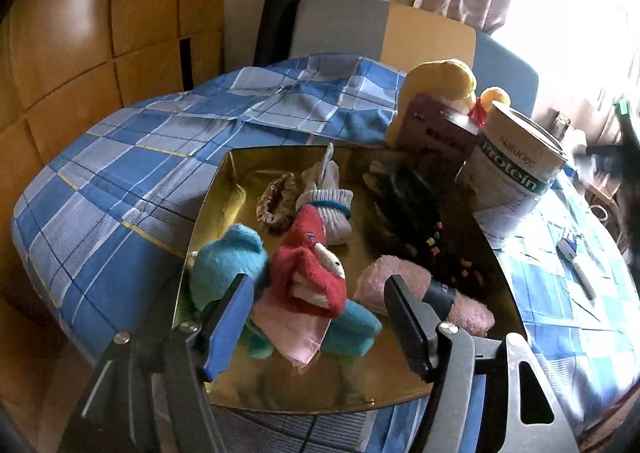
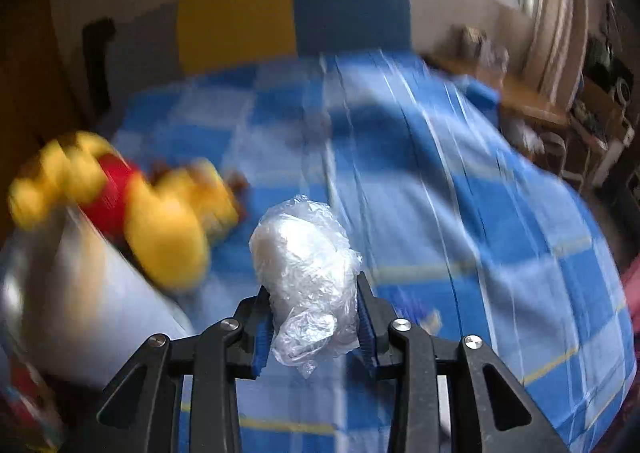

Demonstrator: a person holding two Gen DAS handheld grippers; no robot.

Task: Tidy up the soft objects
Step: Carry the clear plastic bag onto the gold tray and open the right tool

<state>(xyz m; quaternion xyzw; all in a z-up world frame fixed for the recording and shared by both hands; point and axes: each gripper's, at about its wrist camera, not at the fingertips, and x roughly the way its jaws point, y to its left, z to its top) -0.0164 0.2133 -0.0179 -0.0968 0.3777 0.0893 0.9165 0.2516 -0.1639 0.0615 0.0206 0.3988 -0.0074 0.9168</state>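
On the checked tablecloth (image 1: 120, 181), a gold tray (image 1: 224, 189) is holding socks: a red sock (image 1: 316, 273), teal sock (image 1: 228, 265) and pink sock (image 1: 400, 277) (near edge). Left gripper (image 1: 316, 317) is hanging apart, empty. Right gripper (image 2: 314, 317) is clamping a plastic-wrapped bundle (image 2: 304, 253).

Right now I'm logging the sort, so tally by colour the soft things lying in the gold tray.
Teal: 1, fuzzy sock
Red: 1, sock
Pink: 2, fuzzy sock, cloth
Grey-white: 1, sock
Beige: 1, scrunchie
Dark: 1, bundle
Total: 7
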